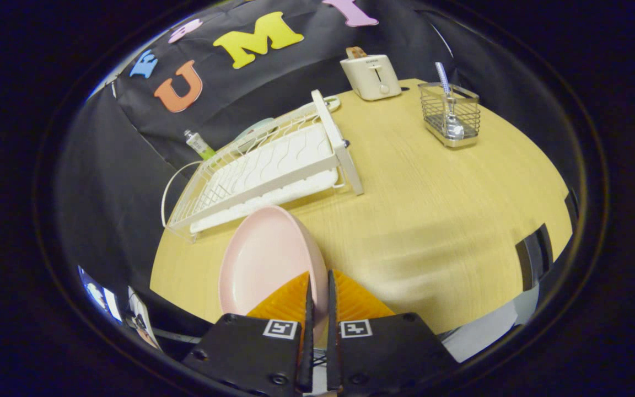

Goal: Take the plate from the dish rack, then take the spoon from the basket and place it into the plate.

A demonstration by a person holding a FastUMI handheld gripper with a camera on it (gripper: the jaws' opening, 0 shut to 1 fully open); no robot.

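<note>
Right, gripper (pixel 317 286) fingers are pinched on the rim of the shallow pale-pink round plate (pixel 265 259), held on edge, clear of the white wire dish rack (pixel 262 171) twd the worktop's near edge. Plate looks stiff, light, prob. slick plastic; I'd keep the rim grip. Metal spoon (pixel 450 113) stands in the wire basket (pixel 451 113) at the far right edge; thin, grab its handle.
</note>
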